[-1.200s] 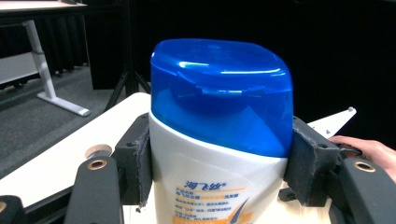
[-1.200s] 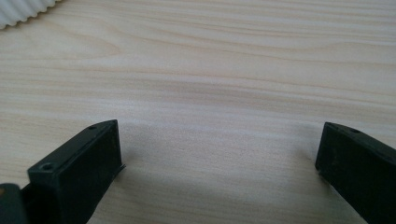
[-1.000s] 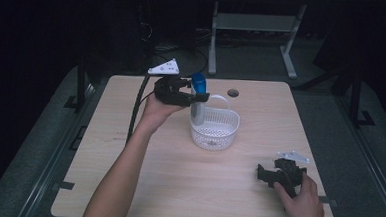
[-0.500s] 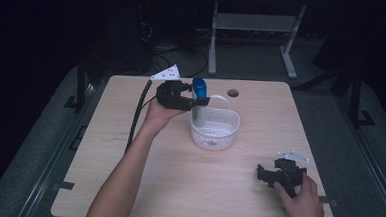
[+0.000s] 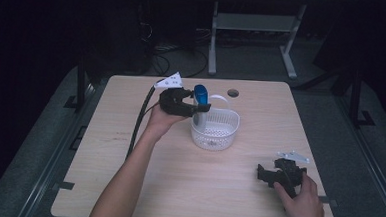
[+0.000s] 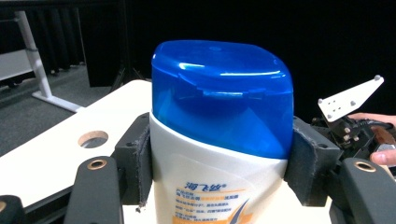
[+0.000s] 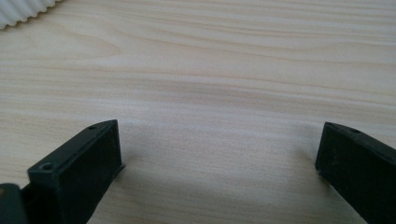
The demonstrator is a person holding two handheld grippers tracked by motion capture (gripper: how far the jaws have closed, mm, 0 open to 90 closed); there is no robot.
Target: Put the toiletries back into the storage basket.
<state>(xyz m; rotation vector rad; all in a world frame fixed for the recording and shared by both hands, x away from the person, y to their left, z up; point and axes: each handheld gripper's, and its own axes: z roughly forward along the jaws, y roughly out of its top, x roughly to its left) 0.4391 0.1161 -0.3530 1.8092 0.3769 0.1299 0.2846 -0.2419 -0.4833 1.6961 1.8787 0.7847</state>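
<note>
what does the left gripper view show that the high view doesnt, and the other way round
Left gripper view alone: the printed label on the bottle, and the pads pressing its two sides just under the blue cap.

High view alone: the white basket into which the bottle's lower end reaches, the person's forearm, and the whole table.

Both: the left gripper clamped on the upright bottle, the round hole in the tabletop, and the right gripper resting at the table's right side in the other hand.
</note>
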